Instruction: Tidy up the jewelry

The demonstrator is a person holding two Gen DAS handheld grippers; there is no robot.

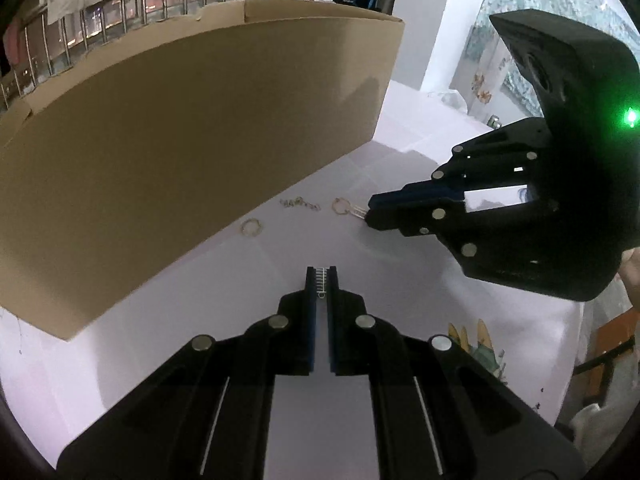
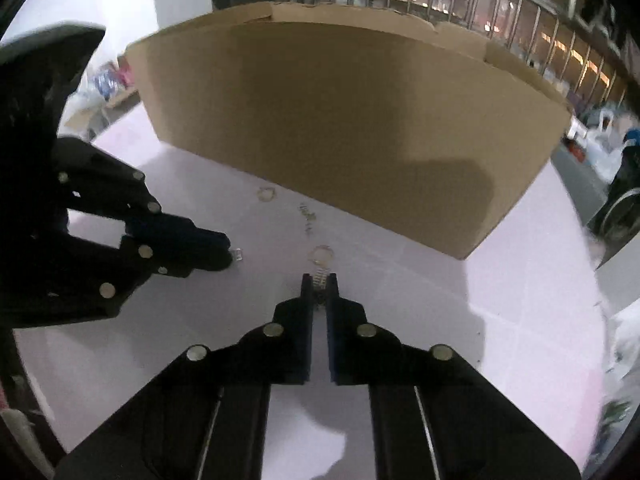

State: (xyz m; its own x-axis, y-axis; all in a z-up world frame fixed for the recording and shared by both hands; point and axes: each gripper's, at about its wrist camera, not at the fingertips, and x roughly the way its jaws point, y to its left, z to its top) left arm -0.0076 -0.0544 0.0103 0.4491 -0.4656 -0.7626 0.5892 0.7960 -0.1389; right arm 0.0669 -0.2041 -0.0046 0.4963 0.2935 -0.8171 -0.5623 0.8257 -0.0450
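Observation:
My left gripper (image 1: 321, 280) is shut on a small silver spring-like jewelry piece (image 1: 320, 281) just above the white table; it also shows in the right wrist view (image 2: 230, 252). My right gripper (image 2: 319, 280) is shut on the dangling part of a gold hoop earring (image 2: 322, 255), whose hoop lies on the table ahead of the tips; it also shows in the left wrist view (image 1: 370, 216), with the hoop (image 1: 341, 205) beside it. A silver chain (image 1: 300, 203) and a second gold hoop (image 1: 251, 227) lie by the cardboard box (image 1: 180, 152).
The tall cardboard box (image 2: 352, 128) stands on the white table (image 1: 280, 252) right behind the jewelry. A railing and clutter lie beyond it. The table edge is at the right in the left wrist view.

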